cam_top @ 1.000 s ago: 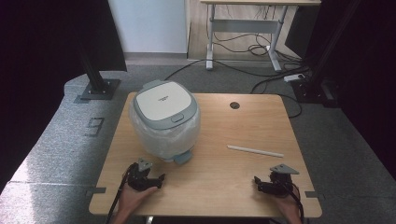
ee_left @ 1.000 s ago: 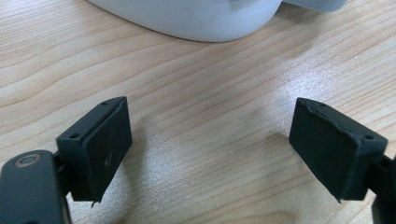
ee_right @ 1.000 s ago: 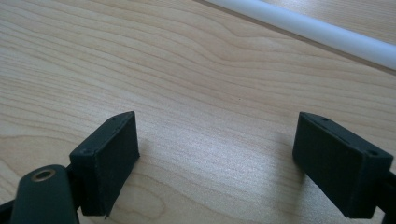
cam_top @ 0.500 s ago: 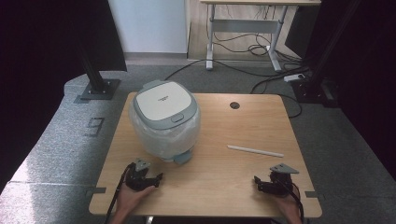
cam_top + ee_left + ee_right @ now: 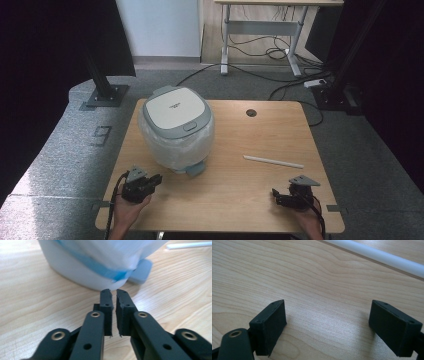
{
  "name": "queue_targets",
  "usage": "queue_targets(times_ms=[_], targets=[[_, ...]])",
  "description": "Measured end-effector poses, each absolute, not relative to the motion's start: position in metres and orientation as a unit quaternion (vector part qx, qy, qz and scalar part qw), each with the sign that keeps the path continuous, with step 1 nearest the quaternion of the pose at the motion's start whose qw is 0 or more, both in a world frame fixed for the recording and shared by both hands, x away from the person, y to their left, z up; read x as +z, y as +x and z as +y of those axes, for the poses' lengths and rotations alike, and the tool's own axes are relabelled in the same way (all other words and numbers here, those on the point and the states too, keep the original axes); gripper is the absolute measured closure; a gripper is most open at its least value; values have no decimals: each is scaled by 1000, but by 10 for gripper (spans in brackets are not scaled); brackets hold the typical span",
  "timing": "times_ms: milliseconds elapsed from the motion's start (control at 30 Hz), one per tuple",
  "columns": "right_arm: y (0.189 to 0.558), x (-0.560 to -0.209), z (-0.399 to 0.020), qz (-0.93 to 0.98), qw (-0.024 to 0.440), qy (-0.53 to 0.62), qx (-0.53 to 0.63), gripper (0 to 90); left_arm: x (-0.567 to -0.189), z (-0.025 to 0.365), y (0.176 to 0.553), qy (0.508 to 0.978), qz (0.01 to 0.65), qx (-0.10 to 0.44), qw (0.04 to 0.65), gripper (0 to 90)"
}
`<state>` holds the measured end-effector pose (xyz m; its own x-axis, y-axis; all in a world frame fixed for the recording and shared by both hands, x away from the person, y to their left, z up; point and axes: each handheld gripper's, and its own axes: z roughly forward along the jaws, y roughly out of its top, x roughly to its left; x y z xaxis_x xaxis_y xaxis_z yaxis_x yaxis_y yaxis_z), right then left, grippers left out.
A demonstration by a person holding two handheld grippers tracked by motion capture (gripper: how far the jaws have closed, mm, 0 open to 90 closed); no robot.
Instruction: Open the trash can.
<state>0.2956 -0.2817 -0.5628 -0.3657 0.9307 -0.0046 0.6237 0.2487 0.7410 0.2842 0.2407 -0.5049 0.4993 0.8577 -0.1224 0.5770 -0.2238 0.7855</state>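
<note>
A white rice cooker (image 5: pixel 177 127) with a grey-rimmed lid, its body wrapped in pale film, stands on the left half of the wooden table (image 5: pixel 235 200). In the left gripper view its base (image 5: pixel 82 277) rises just beyond the jaws. My left gripper (image 5: pixel 156 180) sits in front of it near the table's front edge. Its jaws have just been closing and now stand almost together with nothing between them (image 5: pixel 113 293). A thin white stick (image 5: pixel 273 161) lies at the right. Nearer than the stick, my right gripper (image 5: pixel 276 196) rests open over bare wood (image 5: pixel 328 322), with the stick (image 5: pixel 377 256) beyond.
A round cable hole (image 5: pixel 251 113) marks the table's far middle. Black stand bases sit on the grey floor at the left (image 5: pixel 105 95) and right (image 5: pixel 335 97). A desk frame (image 5: pixel 260 35) and cables lie behind the table.
The left gripper's jaws have come together from wide apart, and that hand has lifted a little off the table. The right gripper has stayed where it was.
</note>
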Motion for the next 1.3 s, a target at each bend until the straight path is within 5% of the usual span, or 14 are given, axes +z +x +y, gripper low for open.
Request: queue_targets(times_ms=[667,1300], targets=[[297,-563,-282,756,229,514,334,139,-407,242,265,733,413,196,504,897],[297,-563,-282,756,229,514,334,139,-367,231,284,728,390,198,528,897]])
